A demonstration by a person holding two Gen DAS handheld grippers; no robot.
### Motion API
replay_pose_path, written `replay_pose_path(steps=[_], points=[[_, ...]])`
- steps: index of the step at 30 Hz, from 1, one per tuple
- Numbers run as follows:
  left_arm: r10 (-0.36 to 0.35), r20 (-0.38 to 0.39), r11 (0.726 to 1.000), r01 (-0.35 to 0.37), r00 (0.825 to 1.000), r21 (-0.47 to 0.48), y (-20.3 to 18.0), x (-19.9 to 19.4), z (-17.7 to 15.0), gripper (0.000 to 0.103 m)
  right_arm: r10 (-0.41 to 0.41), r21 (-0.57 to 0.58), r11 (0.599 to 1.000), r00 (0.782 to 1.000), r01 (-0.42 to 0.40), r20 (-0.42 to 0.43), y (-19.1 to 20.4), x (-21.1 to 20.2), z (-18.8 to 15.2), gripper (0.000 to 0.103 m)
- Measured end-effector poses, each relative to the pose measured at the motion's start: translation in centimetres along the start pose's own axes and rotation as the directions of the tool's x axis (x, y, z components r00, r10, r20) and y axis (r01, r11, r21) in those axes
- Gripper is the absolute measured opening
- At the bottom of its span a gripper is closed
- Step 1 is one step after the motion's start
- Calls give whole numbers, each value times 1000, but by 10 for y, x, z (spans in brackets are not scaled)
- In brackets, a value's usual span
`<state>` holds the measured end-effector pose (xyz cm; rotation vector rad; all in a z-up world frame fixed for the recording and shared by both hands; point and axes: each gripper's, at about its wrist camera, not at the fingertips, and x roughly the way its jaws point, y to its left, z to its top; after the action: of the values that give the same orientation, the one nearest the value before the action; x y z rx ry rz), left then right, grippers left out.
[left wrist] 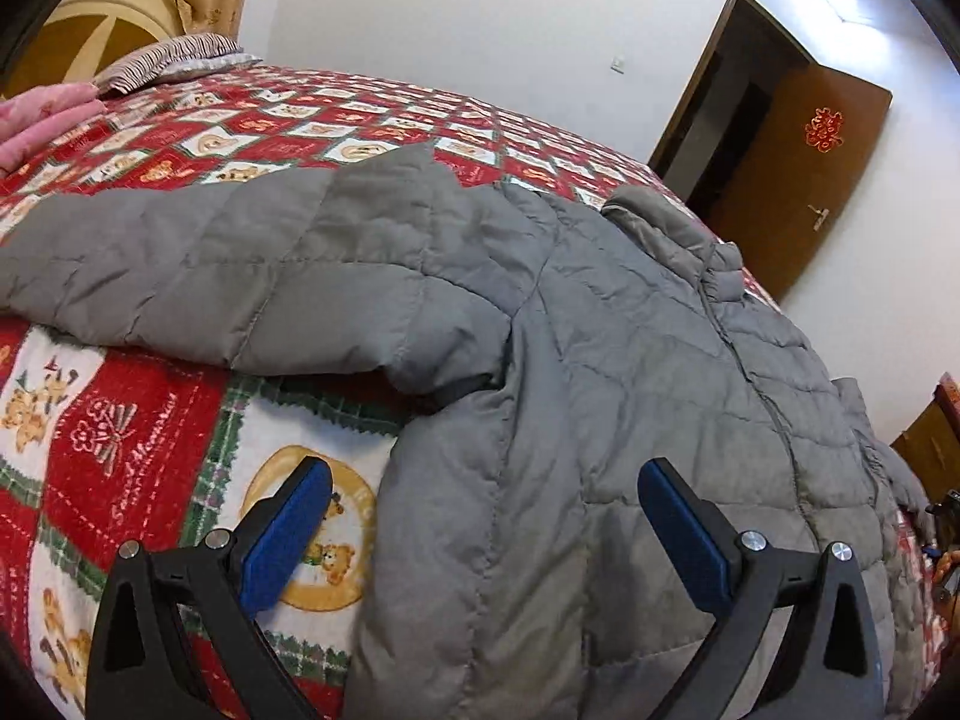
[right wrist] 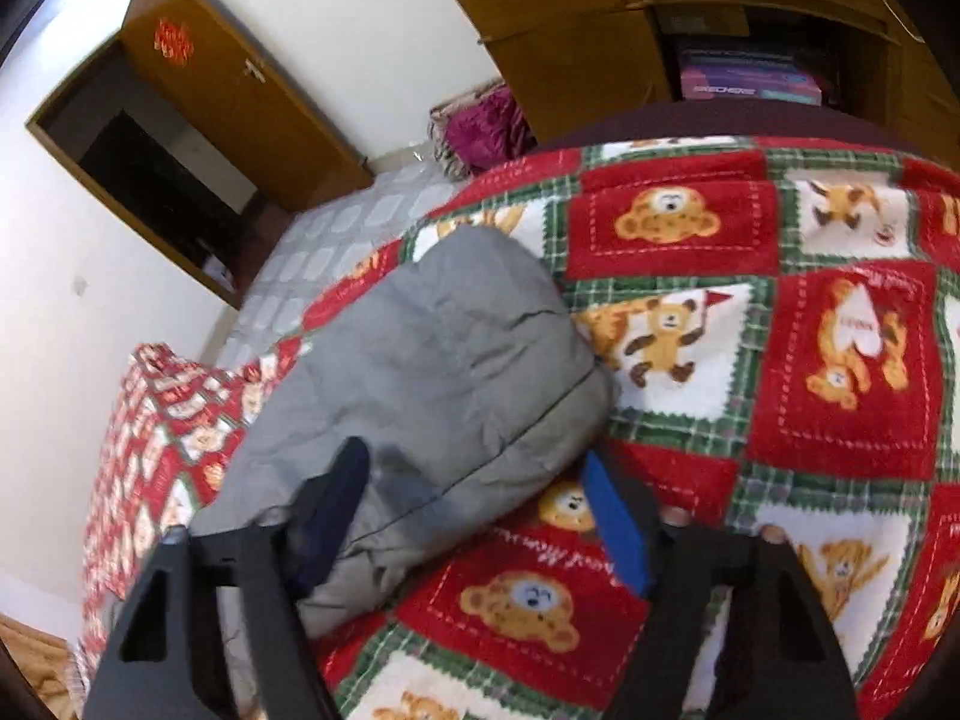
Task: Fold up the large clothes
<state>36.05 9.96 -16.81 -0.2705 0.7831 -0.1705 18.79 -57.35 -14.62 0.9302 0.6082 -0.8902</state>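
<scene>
A grey quilted puffer jacket (left wrist: pixel 630 324) lies spread on the bed, one sleeve (left wrist: pixel 180 264) stretched out to the left and its collar (left wrist: pixel 672 228) at the far side. My left gripper (left wrist: pixel 485 471) hangs open just above the jacket's near side edge, with nothing pinched. In the right wrist view the jacket's other sleeve (right wrist: pixel 432 360) lies on the blanket and its near end sits between the blue pads (right wrist: pixel 612 516) of my right gripper (right wrist: pixel 474 465). Those jaws stand apart and the cloth does not look squeezed.
A red, white and green teddy-bear blanket (left wrist: pixel 120 438) covers the bed. Pink bedding (left wrist: pixel 36 120) and a striped pillow (left wrist: pixel 174 57) lie at its head. A brown door (left wrist: pixel 798 180) stands open. Wooden drawers (right wrist: pixel 570 36) and a purple bundle (right wrist: pixel 486 132) sit past the bed's edge.
</scene>
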Motion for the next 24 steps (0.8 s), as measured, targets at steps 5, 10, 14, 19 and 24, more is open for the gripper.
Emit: replay_pose_path(steps=[5,10,14,19,24], points=[[54,-16,998,-53,998,44,-5,5,-2,102,-108,-99,989,994,107,-4,-3,8,10,18],[97,-7,994,-97,995,57,-5,-16,5,102,-64,-204,976,997,74,52,18,-19,17,11],[140,102,989,-144,985,38,-9,-68,16,102,87,-395,918,988,-29,130,74,-90,6,9],[172,150,982,-182,974,54,-14,-111,13,102,304,-624,763,945,-167,119,165,-167,-54,9],[187,185,978,-200,965,52,-13,-136,-3,102,456,-789,533,889,-307,-39,245,-201,-157,9]])
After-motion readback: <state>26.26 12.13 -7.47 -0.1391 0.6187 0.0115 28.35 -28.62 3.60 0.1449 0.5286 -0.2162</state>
